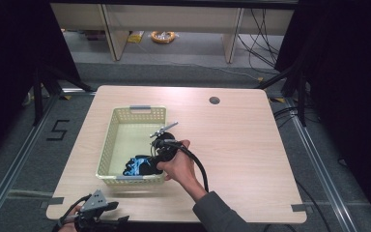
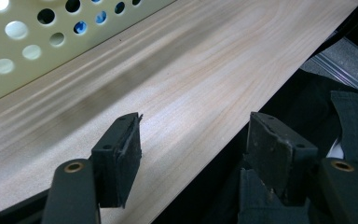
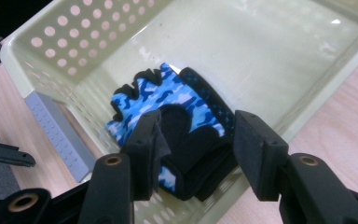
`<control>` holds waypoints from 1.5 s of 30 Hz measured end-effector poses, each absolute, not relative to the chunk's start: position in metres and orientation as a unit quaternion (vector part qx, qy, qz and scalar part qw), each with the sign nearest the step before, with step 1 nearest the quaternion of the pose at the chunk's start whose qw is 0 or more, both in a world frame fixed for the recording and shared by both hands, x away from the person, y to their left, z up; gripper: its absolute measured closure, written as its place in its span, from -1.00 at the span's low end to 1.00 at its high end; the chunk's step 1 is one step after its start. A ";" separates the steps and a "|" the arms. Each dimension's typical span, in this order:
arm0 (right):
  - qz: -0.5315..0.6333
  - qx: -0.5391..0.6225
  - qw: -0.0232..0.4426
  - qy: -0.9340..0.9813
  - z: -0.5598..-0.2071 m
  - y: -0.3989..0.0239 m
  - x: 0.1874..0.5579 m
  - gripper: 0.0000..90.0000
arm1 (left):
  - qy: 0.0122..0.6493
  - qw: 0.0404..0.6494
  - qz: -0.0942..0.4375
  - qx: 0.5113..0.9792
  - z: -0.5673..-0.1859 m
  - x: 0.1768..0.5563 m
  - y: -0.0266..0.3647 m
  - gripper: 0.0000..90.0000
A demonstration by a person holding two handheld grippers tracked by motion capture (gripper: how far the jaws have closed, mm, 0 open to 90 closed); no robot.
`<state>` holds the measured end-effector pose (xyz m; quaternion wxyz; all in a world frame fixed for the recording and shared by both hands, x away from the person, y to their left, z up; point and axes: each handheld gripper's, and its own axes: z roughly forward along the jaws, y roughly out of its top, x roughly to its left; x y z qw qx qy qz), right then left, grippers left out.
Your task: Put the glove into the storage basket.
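The blue glove (image 3: 168, 100) lies in the basket (image 1: 107, 145) at its near wall, directly beneath the right gripper (image 3: 196, 140), whose parted jaws straddle it without pressing. The left gripper (image 2: 193, 154) idles open at the table's near-left corner.

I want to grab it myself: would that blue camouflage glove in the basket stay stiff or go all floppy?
Probably floppy: the blue camouflage glove looks like soft fabric, lying crumpled and folded on the basket floor. It likely weighs little, being thin cloth. It shouldn't roll; the dark padded palm may help the right gripper hold it.
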<state>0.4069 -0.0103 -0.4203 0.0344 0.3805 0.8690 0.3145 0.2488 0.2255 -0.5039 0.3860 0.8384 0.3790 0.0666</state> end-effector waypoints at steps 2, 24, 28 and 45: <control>0.319 0.380 0.036 0.867 -0.418 -0.012 0.407 0.18 | 0.383 0.393 0.067 0.833 -0.504 0.248 0.225 -0.23; 0.364 0.376 0.030 0.852 -0.403 -0.045 0.399 0.08 | 0.396 0.403 0.072 0.822 -0.503 0.249 0.225 -0.32; 0.378 0.375 0.037 0.845 -0.401 -0.058 0.395 0.01 | 0.406 0.414 0.079 0.811 -0.503 0.250 0.225 -0.39; 0.429 0.385 0.053 0.815 -0.398 -0.118 0.372 -0.17 | 0.412 0.414 0.092 0.806 -0.503 0.252 0.228 -0.52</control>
